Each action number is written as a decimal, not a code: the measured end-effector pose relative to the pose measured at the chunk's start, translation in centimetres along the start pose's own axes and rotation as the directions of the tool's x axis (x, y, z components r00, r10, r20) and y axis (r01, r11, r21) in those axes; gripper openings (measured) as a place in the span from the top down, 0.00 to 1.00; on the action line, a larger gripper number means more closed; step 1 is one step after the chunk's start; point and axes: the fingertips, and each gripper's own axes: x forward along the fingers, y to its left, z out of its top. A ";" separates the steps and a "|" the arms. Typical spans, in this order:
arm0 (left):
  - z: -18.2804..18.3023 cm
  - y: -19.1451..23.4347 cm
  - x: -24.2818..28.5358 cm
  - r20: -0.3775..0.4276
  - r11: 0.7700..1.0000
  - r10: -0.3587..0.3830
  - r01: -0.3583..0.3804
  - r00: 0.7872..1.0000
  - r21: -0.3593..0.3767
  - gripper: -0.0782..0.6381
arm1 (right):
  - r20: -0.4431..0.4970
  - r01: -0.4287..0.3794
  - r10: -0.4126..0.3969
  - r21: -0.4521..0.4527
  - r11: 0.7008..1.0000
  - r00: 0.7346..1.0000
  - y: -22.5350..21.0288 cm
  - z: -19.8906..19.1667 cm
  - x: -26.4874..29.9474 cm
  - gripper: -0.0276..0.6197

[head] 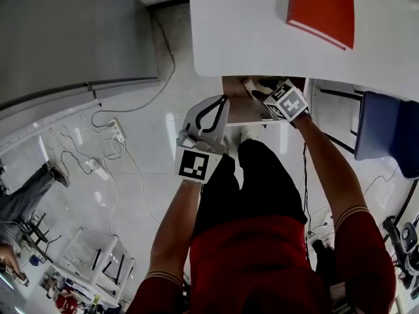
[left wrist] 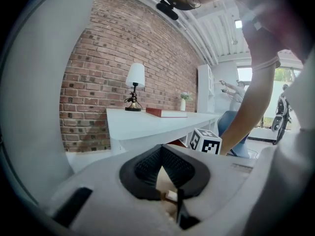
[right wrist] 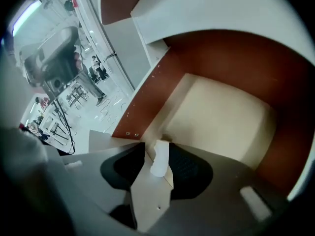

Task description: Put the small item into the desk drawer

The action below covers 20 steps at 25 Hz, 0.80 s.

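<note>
Right claw (right wrist: 155,154) wide open above the open desk drawer (right wrist: 221,117) (pale floor, brown walls), gripping nothing; small white oblong item (right wrist: 160,157) lies loose between its pads by the drawer's near wall, long axis along the claw; left claw (left wrist: 161,151), tips together, is farther off.

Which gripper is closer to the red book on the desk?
Right. The right gripper is at the desk's edge, just below-left of the red book; the left gripper sits farther out, lower left.
</note>
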 end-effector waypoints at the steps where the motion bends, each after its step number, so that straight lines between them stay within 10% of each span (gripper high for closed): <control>1: 0.1 -0.1 -0.1 0.004 1.000 -0.004 0.004 1.000 -0.009 0.89 | 0.019 0.006 -0.006 0.000 1.000 1.000 0.4 0.4 -0.6 0.71; 11: 1.8 -1.8 -1.7 0.027 0.998 -0.062 0.063 0.998 -0.020 0.89 | 0.258 0.053 -0.051 -0.003 0.999 0.965 6.9 5.5 -9.7 0.80; 20: 8.8 -5.4 -4.9 0.099 0.994 -0.107 0.108 0.989 -0.002 0.89 | 0.525 0.115 -0.106 0.016 0.993 0.845 14.4 10.0 -21.7 0.94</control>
